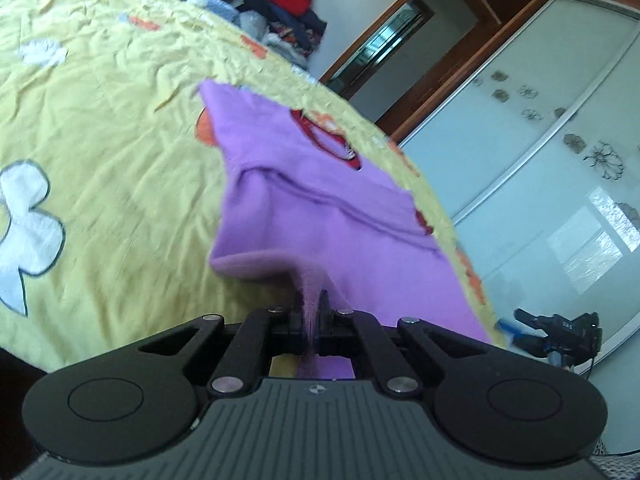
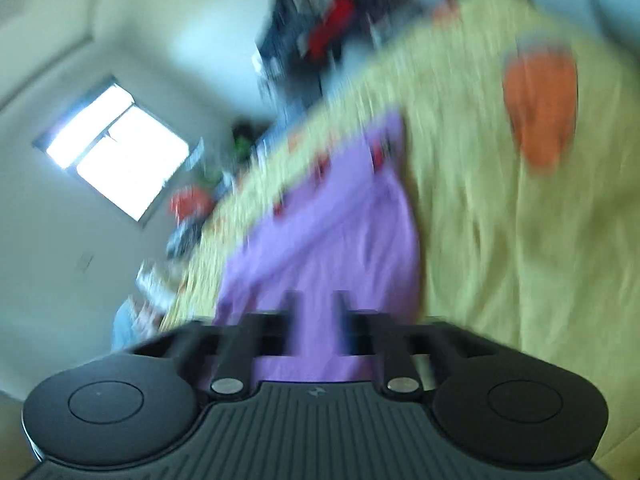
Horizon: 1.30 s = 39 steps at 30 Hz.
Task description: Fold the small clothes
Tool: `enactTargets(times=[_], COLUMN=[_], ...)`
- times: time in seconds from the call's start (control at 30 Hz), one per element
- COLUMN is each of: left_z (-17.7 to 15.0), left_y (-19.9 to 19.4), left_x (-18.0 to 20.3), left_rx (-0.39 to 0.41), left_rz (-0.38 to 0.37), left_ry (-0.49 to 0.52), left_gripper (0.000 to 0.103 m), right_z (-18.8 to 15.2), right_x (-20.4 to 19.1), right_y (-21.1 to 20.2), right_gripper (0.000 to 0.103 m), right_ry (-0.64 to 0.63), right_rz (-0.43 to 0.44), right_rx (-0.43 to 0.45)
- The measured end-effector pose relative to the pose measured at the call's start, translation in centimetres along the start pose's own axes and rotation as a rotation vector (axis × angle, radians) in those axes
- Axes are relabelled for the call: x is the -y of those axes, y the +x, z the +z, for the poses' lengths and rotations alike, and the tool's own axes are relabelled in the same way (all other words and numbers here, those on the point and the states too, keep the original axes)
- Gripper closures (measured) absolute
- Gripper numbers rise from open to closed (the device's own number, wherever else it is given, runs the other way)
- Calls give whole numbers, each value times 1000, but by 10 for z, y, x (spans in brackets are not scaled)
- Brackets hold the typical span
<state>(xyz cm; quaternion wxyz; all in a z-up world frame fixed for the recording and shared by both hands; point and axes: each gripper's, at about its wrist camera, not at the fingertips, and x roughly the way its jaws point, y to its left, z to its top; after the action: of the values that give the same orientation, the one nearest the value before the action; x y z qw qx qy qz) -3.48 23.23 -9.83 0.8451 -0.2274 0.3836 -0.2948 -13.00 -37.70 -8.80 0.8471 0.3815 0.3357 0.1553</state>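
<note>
Left wrist view: the left gripper (image 1: 313, 304), matte black plastic with ribbed grey housing and round metal pivot pins, has its jaws clenched on a pinched ridge of a small purple garment (image 1: 320, 200). The cloth is soft and fleecy, with a raised seam running across it ahead of the jaws and a red-edged oval opening or trim farther ahead and slightly right. From the pinch the fabric fans forward and lies across a yellow quilt (image 1: 100, 140), which is crinkled, stitched, and dotted with white bow-shaped and orange patches. Far ahead and left of the jaws, a heap of folded clothes (image 1: 280, 0) in red, navy and grey sits at the quilt's far edge. To the right of the jaws stands a frosted sliding wardrobe door (image 1: 540, 140) printed with dark flower outlines, framed in brown wood. Low on the right, the other black gripper shows past the garment's edge.

Right wrist view is heavily blurred. The right gripper (image 2: 316, 312) has its jaws parted, two dark fingers standing apart with the purple garment (image 2: 332, 232) between and ahead of them; the pads do not appear to press it. The yellow quilt (image 2: 500, 240) spreads to the right of the jaws, with an orange patch. A bright window (image 2: 116, 148) lies to the left.
</note>
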Motion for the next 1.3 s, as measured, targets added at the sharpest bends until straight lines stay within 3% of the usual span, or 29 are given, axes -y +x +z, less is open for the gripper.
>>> enactTargets(times=[0.03,0.07,0.13,0.23,0.4,0.43,0.47,0.5,0.6,0.67,0.73,0.9,1.0,1.07,1.13,1.23,1.27,1.3], left_z=[-3,-6,-10,-15,-19,-20,-20,-20,-21,-20,-16,8,29,41,48,46,43,40], left_y=[3,5,0,3,3,4,5,5,6,6,5,14,21,30,42,64,69,68], left_x=[-1,-2,-8,-11,-20,-21,-21,-22,-23,-24,-22,-13,-8,-9,-17,-34,-40,-45], left_rx=[-11,-22,-36,-47,-53,-55,-59,-61,-50,-35,-5,79,138,149,138,56,34,29], left_rz=[9,17,16,20,29,23,25,26,-3,-56,-125,-202,-220,-195,-149,-26,17,34], left_ry=[-5,-10,-9,4,-23,-28,-30,-35,-59,-91,-113,-150,-150,-144,-126,-94,-92,-102], left_gripper=[100,100,100,100,100,100,100,100,100,101,101,101,101,101,101,100,100,98], right_z=[-3,-5,-10,-14,-40,-43,-46,-51,-66,-64,-57,-30,-5,14,29,41,40,39], right_x=[5,8,13,6,-28,-28,-27,-22,-18,-13,-11,-9,-8,-9,-6,-4,-6,-5], right_y=[8,15,24,29,48,48,53,59,58,48,38,29,20,13,11,27,31,33], right_gripper=[13,6,7,6,10,18,76,98,98,98,98,98,97,97,94,90,73,46], right_ry=[-18,-44,-72,-106,-251,-226,-191,-145,-110,-22,40,204,213,154,72,-119,-162,-182], right_rz=[-25,-61,-104,-121,-172,-142,-99,-91,-75,6,58,299,326,246,104,-93,-174,-226], right_rx=[-34,-42,-74,-55,-58,-54,-80,-115,-63,5,54,122,191,215,229,137,108,81])
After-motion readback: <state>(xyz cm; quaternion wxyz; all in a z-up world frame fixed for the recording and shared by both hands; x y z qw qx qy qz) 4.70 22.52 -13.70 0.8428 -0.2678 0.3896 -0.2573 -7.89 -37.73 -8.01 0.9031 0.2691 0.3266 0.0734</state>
